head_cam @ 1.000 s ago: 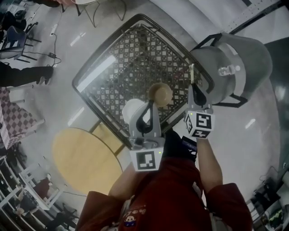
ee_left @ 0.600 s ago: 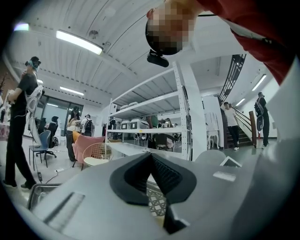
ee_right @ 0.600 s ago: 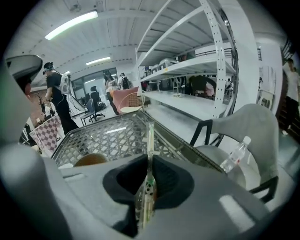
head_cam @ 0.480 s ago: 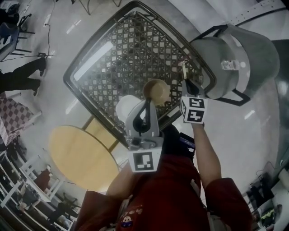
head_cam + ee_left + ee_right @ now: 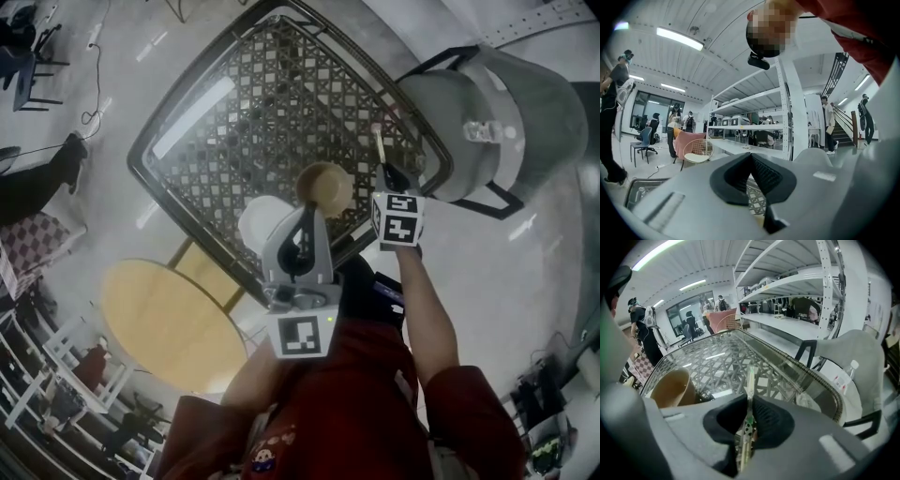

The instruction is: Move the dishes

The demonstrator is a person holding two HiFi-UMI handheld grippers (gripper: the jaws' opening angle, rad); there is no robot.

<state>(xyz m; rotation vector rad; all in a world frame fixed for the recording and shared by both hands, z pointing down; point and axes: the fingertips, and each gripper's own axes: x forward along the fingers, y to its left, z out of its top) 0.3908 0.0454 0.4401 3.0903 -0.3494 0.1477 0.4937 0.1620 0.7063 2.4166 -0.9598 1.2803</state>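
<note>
A brown cup (image 5: 325, 187) stands on the glass-topped wicker table (image 5: 234, 103) near its front corner; it also shows as the brown cup (image 5: 670, 387) at the left of the right gripper view. A white bowl (image 5: 255, 220) sits beside it, partly hidden under my left gripper (image 5: 307, 210). That left gripper (image 5: 751, 159) is shut with nothing between its jaws. My right gripper (image 5: 385, 174) is just right of the cup, above the table's edge. It is shut on a thin pale stick (image 5: 379, 145). The stick (image 5: 749, 385), green-patterned, pokes out ahead of the right gripper (image 5: 749, 405).
A grey chair (image 5: 525, 103) stands close against the table's right side, with a clear water bottle (image 5: 482, 131) on its seat. A round wooden table (image 5: 173, 323) sits at the front left. People and shelves stand further off in the room.
My right gripper has come down toward the table's edge with the stick and tipped more steeply downward. The left gripper has sunk only slightly.
</note>
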